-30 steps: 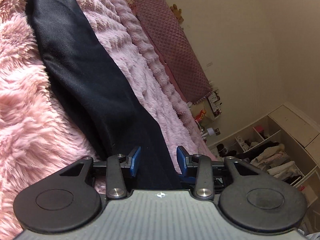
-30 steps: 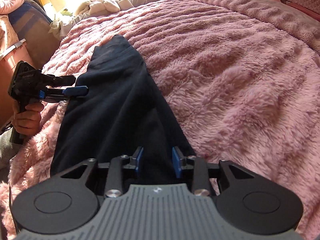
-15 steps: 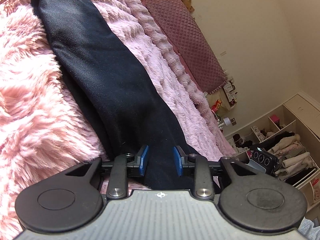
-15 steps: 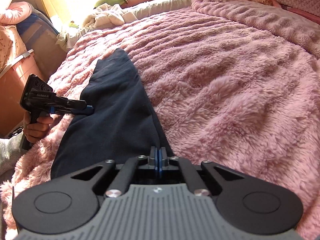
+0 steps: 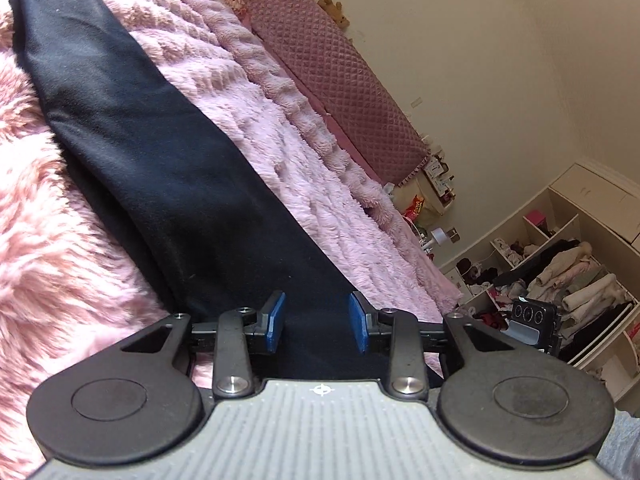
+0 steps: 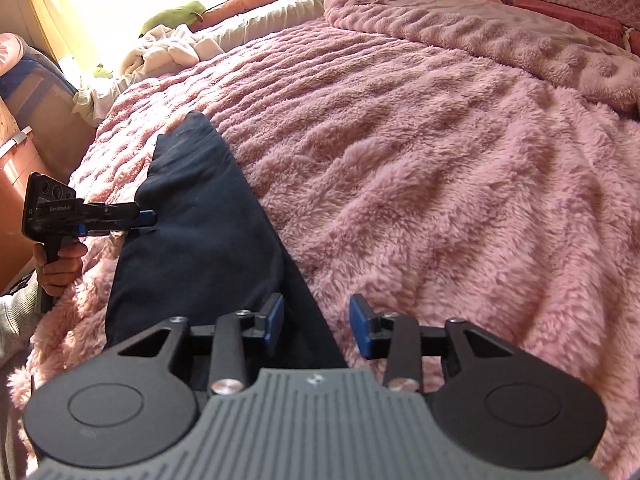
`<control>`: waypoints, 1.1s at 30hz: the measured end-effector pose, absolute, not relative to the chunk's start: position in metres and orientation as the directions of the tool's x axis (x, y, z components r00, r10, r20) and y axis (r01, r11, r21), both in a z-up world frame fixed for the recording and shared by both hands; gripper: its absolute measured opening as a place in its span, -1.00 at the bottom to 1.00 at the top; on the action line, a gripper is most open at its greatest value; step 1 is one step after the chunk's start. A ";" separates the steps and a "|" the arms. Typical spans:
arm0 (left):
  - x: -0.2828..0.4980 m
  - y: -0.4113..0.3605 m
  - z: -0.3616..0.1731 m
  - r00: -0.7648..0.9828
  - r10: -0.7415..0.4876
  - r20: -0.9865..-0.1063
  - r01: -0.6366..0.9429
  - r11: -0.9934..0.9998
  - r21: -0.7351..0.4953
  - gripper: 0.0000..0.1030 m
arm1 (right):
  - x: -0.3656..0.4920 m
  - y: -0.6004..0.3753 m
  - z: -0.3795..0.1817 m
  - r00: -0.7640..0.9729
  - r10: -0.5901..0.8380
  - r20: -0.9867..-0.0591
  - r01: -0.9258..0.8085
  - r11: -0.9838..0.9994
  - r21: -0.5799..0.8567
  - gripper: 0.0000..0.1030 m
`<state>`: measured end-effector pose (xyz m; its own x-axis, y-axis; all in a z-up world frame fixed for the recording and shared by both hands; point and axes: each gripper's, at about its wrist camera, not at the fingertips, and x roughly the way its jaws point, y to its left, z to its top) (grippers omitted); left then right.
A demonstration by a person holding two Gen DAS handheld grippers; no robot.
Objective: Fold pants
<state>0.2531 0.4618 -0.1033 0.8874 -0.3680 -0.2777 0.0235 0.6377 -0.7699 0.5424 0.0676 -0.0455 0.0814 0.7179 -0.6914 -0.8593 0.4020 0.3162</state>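
The pants (image 5: 168, 152) were a matt, dark navy cloth, smooth and finely napped like soft fleece. Under them the bed's blanket (image 6: 460, 184) was a long-piled pink plush, shaggy and ribbed in rows. The headboard (image 5: 344, 76) looked like quilted mauve fabric with a diamond stitch. Each gripper, left (image 5: 317, 322) and right (image 6: 317, 325), was matt black plastic with a ribbed grey body, shiny metal rivets, and blue rubbery-looking pads (image 6: 276, 318) on the jaws.

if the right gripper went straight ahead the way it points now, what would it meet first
Most likely the dark navy fabric pants lying on the fluffy pink blanket. The open right gripper straddles the pants' right edge, so fabric and blanket meet it almost together; depth is hard to judge.
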 end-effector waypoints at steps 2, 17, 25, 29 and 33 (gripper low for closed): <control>0.256 0.444 -0.100 0.875 -0.400 -0.272 0.055 0.640 -0.766 -0.27 | 0.533 0.048 -0.043 0.059 0.708 -0.704 -0.861 0.393 0.324 -0.33; 0.269 0.412 -0.115 0.819 -0.449 -0.356 0.070 0.695 -0.716 -0.27 | 0.522 -0.019 -0.062 0.061 0.643 -0.763 -0.854 0.429 0.293 -0.54; 0.270 0.411 -0.118 0.821 -0.443 -0.361 0.064 0.699 -0.712 -0.25 | 0.539 -0.018 -0.067 0.024 0.640 -0.768 -0.843 0.427 0.329 -0.25; 0.271 0.411 -0.117 0.819 -0.441 -0.366 0.060 0.701 -0.711 -0.26 | 0.526 -0.020 -0.058 0.071 0.646 -0.760 -0.875 0.407 0.264 -0.22; 0.271 0.410 -0.116 0.819 -0.442 -0.366 0.061 0.701 -0.711 -0.26 | 0.520 -0.026 -0.044 0.068 0.681 -0.729 -0.888 0.374 0.267 0.02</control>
<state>0.2707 0.4104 -0.1163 0.8188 -0.4421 -0.3663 0.0606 0.7010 -0.7105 0.5199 -0.0258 -0.0443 0.0676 0.6810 -0.7291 -0.8880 0.3742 0.2672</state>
